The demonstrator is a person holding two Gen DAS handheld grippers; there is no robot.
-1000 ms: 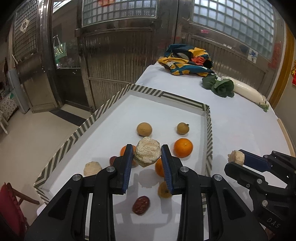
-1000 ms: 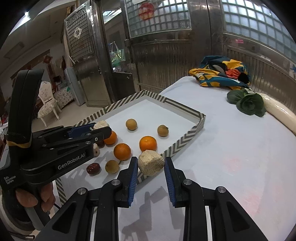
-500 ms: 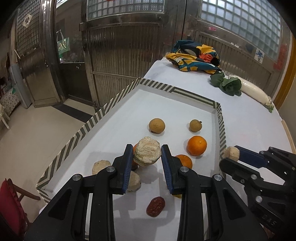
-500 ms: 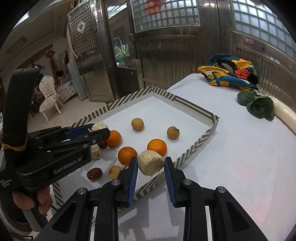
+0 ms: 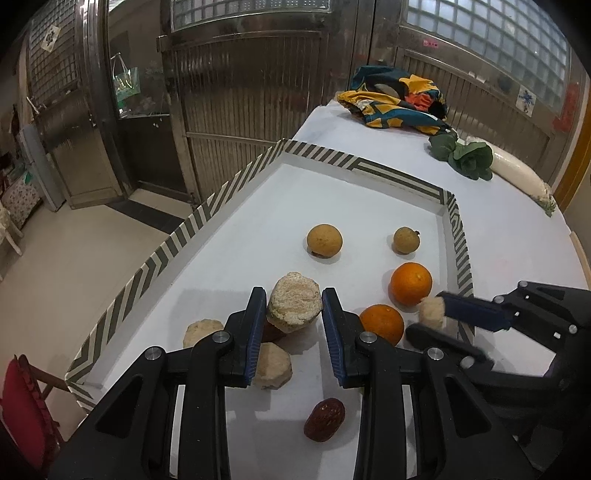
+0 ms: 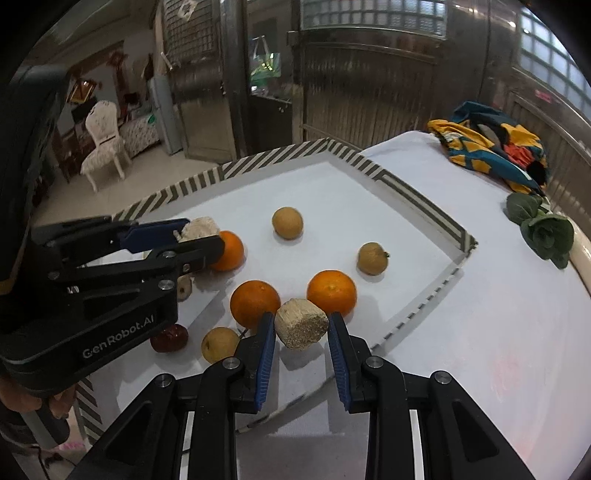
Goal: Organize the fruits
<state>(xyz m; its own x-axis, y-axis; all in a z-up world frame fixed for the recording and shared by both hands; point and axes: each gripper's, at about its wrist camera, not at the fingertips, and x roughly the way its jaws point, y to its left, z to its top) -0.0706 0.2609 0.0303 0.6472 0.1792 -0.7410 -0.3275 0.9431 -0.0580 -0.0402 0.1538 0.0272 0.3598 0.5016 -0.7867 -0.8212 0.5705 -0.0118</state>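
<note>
White-clothed surface carried the striped tray; you held a beige chunk pinched in each set of fingers, left gripper and right gripper above the oranges, likely to group the chunks.

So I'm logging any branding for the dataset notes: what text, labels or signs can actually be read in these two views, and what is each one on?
"GenRobot.AI": white lettering on the black body of the left gripper, seen in the right wrist view.
Diamond paper sign on the metal grille: one character, too blurred to read.
Pink sticker on the metal door frame: too small to read.
No other readable text.
</note>
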